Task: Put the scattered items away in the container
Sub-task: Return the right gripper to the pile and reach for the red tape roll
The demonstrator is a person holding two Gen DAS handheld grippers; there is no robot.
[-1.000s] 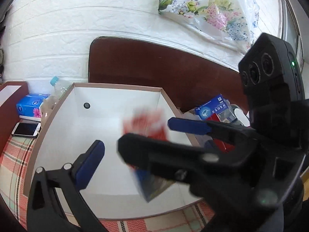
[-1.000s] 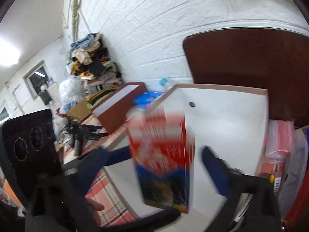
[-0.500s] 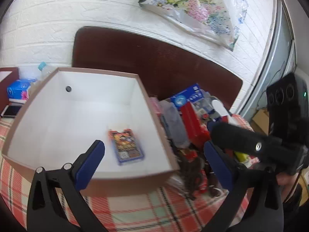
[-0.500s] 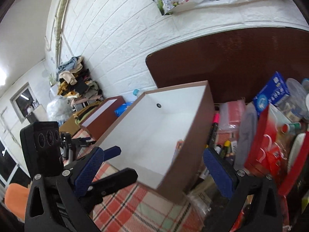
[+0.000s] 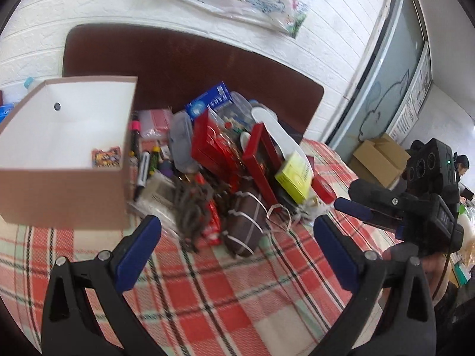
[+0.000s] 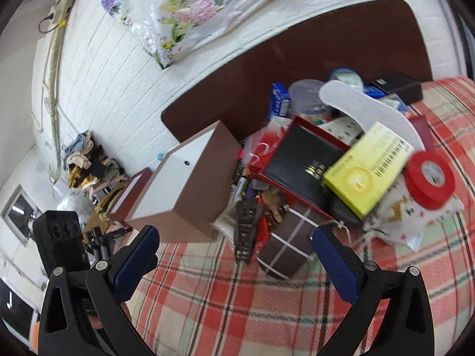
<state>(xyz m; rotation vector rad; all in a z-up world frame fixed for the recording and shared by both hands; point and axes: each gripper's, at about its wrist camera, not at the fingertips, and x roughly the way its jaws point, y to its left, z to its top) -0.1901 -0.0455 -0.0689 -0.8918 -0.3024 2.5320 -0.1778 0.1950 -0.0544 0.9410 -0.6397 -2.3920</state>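
- Left wrist view looks down from near the pile (image 5: 237, 160), box (image 5: 68, 154) at its left.
- Right wrist view faces the same pile (image 6: 326, 172) from its right; both share the box (image 6: 190, 190).

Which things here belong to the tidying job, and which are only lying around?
Job: box, packet inside, yellow carton, red tape, brown bundle, markers.

Not job: floral bag, clothes pile, cardboard carton.

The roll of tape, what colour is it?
Red tape, clearest in the right wrist view.
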